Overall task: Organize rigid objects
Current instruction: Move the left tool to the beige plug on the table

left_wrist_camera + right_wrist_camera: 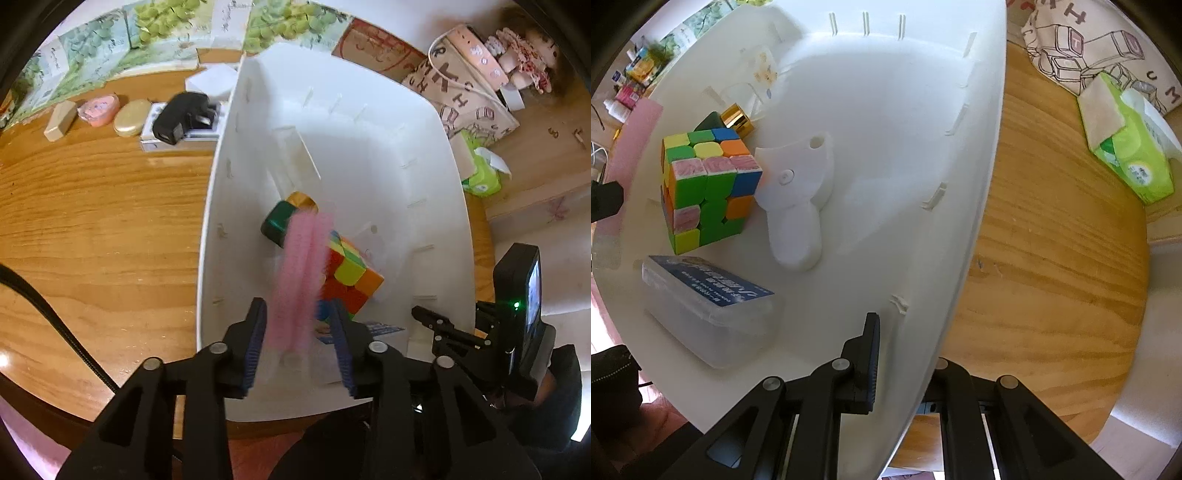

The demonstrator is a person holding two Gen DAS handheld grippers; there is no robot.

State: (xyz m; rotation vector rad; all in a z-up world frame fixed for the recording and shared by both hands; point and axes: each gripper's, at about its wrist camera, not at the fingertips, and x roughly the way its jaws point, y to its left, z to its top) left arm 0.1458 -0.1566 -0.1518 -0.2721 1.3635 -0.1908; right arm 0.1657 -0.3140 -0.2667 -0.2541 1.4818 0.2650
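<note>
A white bin (369, 147) stands on the wooden table. Inside it lie a colourful puzzle cube (351, 273), a green bottle with a gold cap (280, 221), a clear box with a blue label (709, 295) and a white plastic part (798, 199). My left gripper (298, 306) hangs open over the bin. A blurred pink fuzzy piece (299, 273) sits between its fingers, with gaps at both pads. My right gripper (905, 343) is shut on the bin's wall (960, 184), one finger inside, the other hidden behind it.
On the table left of the bin lie a black charger (184, 114), a gold oval case (131, 118), a pink soap (99, 109) and a beige block (59, 120). A green tissue pack (1126, 147) and a printed tote bag (461, 92) sit to the right.
</note>
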